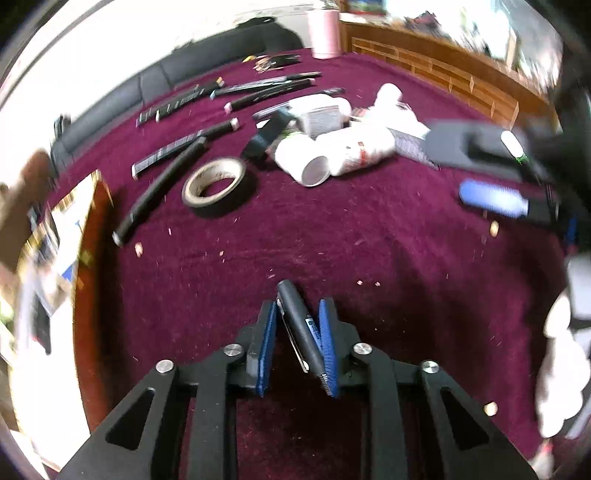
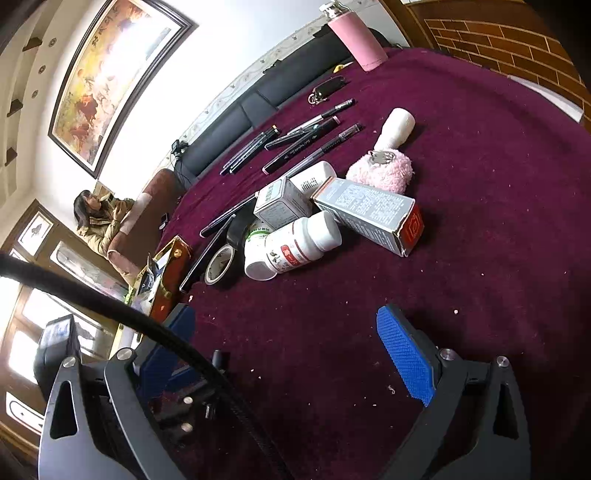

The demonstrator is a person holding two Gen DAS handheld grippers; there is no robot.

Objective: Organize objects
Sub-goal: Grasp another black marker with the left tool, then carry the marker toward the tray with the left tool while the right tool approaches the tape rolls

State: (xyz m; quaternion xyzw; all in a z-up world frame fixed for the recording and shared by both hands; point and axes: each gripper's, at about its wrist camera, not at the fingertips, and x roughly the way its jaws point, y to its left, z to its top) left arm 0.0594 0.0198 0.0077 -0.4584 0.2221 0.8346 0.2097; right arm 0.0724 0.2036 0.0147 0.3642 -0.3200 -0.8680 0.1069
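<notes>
On the far left of the left wrist view we see a red-brown box (image 1: 92, 236) at the edge of the maroon cloth (image 1: 332, 240), and just to its right a row of dark pens (image 1: 173, 147) laid out side by side, running up toward the back of the table. Next to the nearest of these lies a roll of tape (image 1: 216, 182), flat on the cloth. In the middle foreground our left gripper (image 1: 300, 332) has its blue pads nearly together around a dark pen (image 1: 301, 325), which leans against the right-hand pad with its tip pointing forward over the cloth; whether the left-hand pad touches it we cannot tell. Past the tape sits a cluster of white medicine bottles (image 1: 332, 155) and small boxes, tumbled against one another, and a pink flask (image 1: 324, 33) stands upright at the back edge. At the far right our right gripper (image 1: 491, 173) shows as a blur. In its own view the right gripper (image 2: 295, 350) holds nothing, its jaws spread wide above bare cloth, with a grey carton (image 2: 369, 214) resting across a white bottle (image 2: 295, 247) ahead and a fluffy pink toy (image 2: 384, 170) just behind them.
</notes>
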